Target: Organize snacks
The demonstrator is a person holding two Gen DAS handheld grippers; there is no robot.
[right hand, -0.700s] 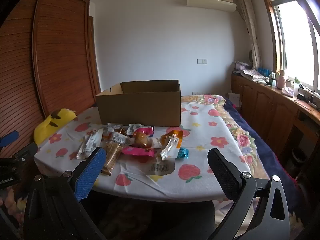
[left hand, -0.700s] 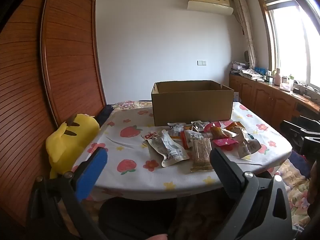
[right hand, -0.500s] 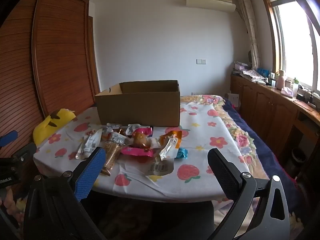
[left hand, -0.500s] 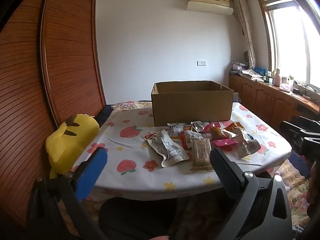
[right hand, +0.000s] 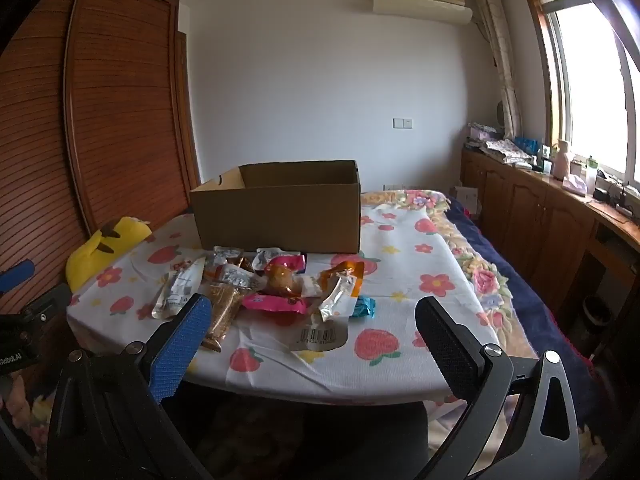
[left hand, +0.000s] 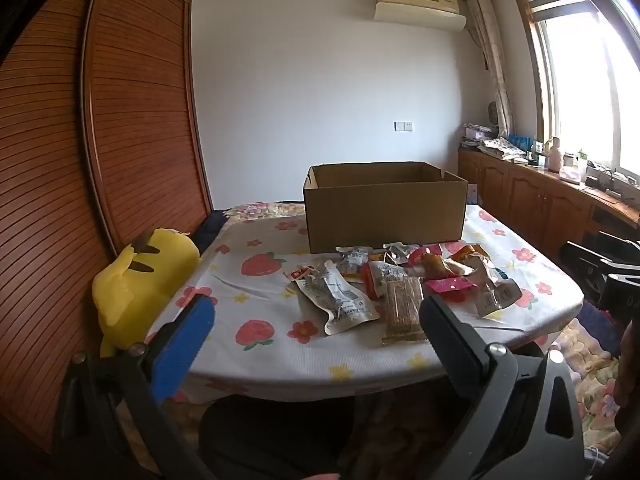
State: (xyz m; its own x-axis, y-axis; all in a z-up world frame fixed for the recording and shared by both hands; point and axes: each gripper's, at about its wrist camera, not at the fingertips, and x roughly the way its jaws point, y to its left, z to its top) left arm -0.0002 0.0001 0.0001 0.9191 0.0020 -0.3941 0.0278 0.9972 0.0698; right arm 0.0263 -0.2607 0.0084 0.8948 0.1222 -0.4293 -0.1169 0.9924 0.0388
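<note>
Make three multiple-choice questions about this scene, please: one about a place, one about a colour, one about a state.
1. Where do the snack packets lie?
A. inside the box
B. on the tablecloth in front of the box
C. on the window counter

2. What colour is the plush toy at the table's edge?
A. yellow
B. green
C. white

3. In what state is the cardboard box?
A. taped shut
B. flattened
C. standing open at the top

Answers:
1 B: the packets are spread on the flowered tablecloth, on the near side of the box.
2 A: its body is yellow with dark markings.
3 C: the inner walls show above its rim in both views. Both the left tool and the right tool are open and hold nothing.
</note>
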